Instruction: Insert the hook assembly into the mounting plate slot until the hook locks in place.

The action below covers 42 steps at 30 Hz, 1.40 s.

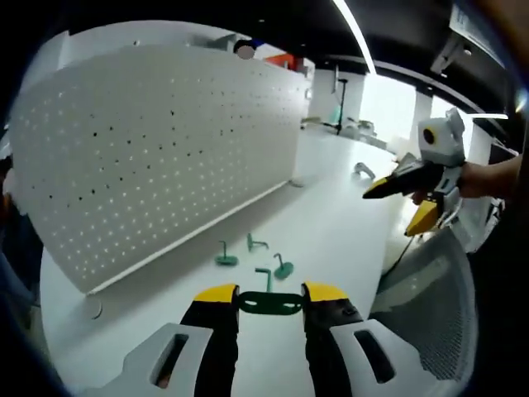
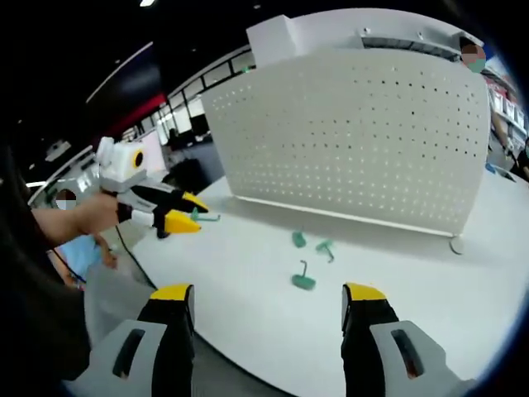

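My left gripper (image 1: 270, 296) pinches a green hook assembly (image 1: 270, 303) crosswise between its tips, above the white table (image 1: 331, 207). My right gripper (image 2: 268, 298) hangs wide open, holding nothing. Three more green hooks (image 2: 303, 279) lie near the white pegboard (image 2: 364, 141)

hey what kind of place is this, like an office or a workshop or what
Probably an open-plan office or lab used as a test bench: a white table with an upright white pegboard, small green hooks lying loose on it, ceiling strip lights, and desks beyond.
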### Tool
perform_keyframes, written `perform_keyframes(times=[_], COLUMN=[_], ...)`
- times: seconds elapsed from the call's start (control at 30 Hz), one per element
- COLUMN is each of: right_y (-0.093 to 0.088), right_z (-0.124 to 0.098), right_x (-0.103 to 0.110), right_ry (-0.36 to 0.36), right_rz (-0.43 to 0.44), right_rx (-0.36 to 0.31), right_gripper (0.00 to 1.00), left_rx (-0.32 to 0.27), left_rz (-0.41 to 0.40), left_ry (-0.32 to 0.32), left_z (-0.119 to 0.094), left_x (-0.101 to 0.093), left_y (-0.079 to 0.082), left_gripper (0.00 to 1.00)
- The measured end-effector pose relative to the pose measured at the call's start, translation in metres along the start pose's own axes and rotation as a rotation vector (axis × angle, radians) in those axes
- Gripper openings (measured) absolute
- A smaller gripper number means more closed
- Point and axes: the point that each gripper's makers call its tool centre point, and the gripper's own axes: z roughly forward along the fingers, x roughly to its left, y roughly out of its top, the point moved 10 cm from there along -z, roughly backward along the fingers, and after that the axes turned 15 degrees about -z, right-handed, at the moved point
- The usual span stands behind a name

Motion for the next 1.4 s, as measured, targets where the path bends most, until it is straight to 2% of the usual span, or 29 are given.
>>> perform_keyframes(times=[0.13,0.23,0.37,0.6,0.77,0.9,1.03,1.17,1.3,1.4], right_y=[0.003,0.005,0.006,0.008,0.014,0.016,0.018,0.022,0.026,0.030], right_z=[0.003,0.003,0.003,0.002,0.004,0.005,0.006,0.006,0.006,0.007], right_x=[0.004,0.006,0.009,0.016,0.019,0.023,0.026,0.027,0.028,0.030], right_ry=[0.021,0.036,0.054,0.098,0.132,0.147,0.190,0.204,0.230,0.252], right_rz=[-0.011,-0.021,-0.018,0.024,0.066,0.059,0.119,0.127,0.149,0.175], right_rx=[-0.002,-0.003,-0.006,-0.024,-0.049,-0.054,-0.078,-0.088,-0.105,-0.121], right_gripper=[0.71,0.71,0.70,0.67,0.67,0.67,0.66,0.65,0.64,0.62], left_rx=[-0.026,-0.023,-0.022,0.003,0.036,0.028,0.027,0.035,0.031,0.028], left_rz=[-0.001,0.014,0.007,0.049,0.054,0.056,0.062,0.081,0.095,0.102], left_ry=[-0.017,-0.021,-0.061,-0.128,-0.137,-0.159,-0.205,-0.231,-0.295,-0.315], left_z=[-0.009,-0.013,-0.019,-0.030,-0.028,-0.032,-0.035,-0.036,-0.039,-0.039], left_x=[-0.007,-0.010,-0.016,-0.030,-0.029,-0.034,-0.040,-0.043,-0.051,-0.054], left_y=[0.005,0.007,0.010,0.012,0.002,0.000,0.001,0.001,0.003,0.005], left_gripper=[0.30,0.30,0.30,0.30,0.30,0.30,0.30,0.30,0.30,0.30])
